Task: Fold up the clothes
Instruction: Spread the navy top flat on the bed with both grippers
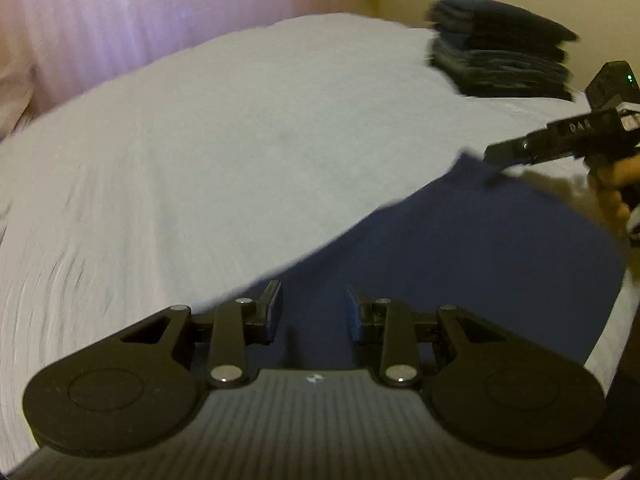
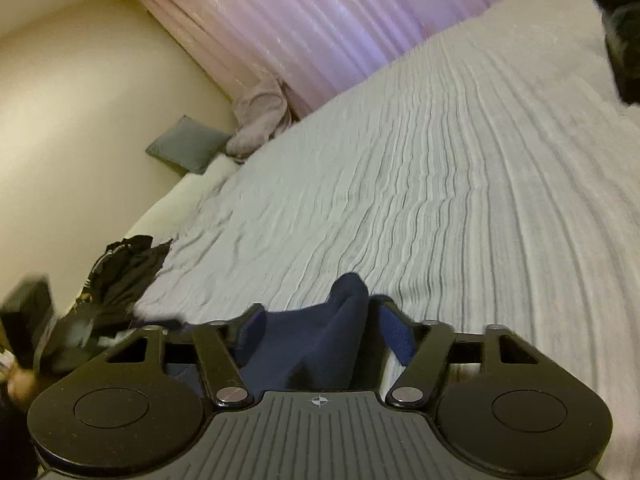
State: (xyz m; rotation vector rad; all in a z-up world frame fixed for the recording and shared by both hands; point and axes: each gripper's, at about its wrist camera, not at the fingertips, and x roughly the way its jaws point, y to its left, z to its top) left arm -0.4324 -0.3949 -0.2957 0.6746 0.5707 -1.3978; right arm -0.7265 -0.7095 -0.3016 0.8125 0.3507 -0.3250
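Observation:
A navy blue garment (image 1: 460,256) lies spread on the white ribbed bedcover (image 1: 200,160). My left gripper (image 1: 314,312) hovers over its near edge, open, with nothing between the blue pads. My right gripper (image 1: 496,156) reaches in from the right at the garment's far corner. In the right wrist view the right gripper (image 2: 320,320) stands open with a raised bunch of the navy fabric (image 2: 312,340) between its fingers. The fabric does not press on the right pad (image 2: 394,332), whose face shows bare.
A tall stack of folded dark clothes (image 1: 500,48) sits at the bed's far right corner. A loose heap of dark garments (image 2: 120,268) lies at the bed's left edge. Pink curtains (image 2: 340,20) and a grey cushion (image 2: 188,148) line the far side. A hand (image 1: 612,184) holds the right gripper.

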